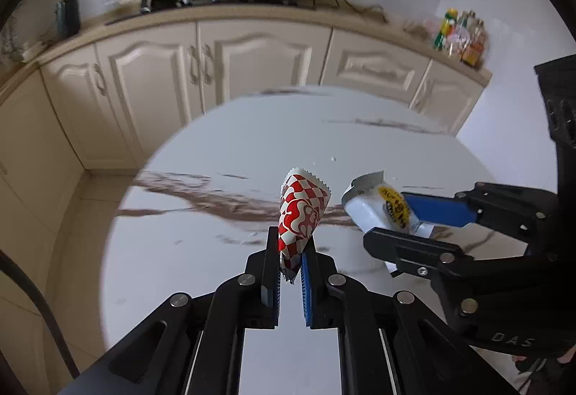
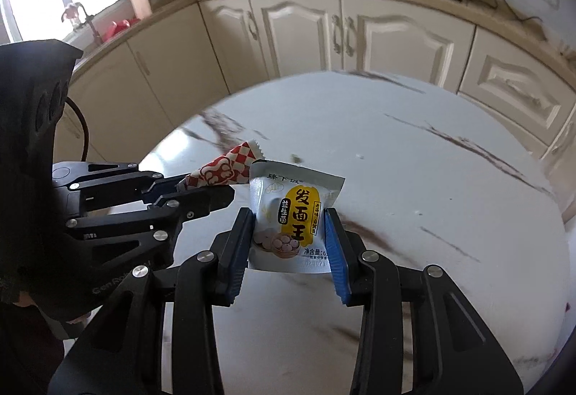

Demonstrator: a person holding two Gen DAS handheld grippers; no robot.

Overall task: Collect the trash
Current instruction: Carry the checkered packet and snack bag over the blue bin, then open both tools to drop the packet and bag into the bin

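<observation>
The red-and-white checkered wrapper [image 1: 300,215] is sitting pinched by its lower tip in the left claw [image 1: 291,252], standing up above the marble bench [image 1: 223,150]. The white yeast packet [image 2: 293,220] is hanging between the pads of the right claw [image 2: 289,236], which is closing on its two side edges rather than its faces. Both pieces are being held clear of the bench, just beside each other. The likeliest failure is the packet buckling and sliding out, since thin film is giving little resistance edge-on. The wrapper's narrow tip could also be slipping free during a quick swing. No bin is showing in either view, so the carry may be long.
</observation>
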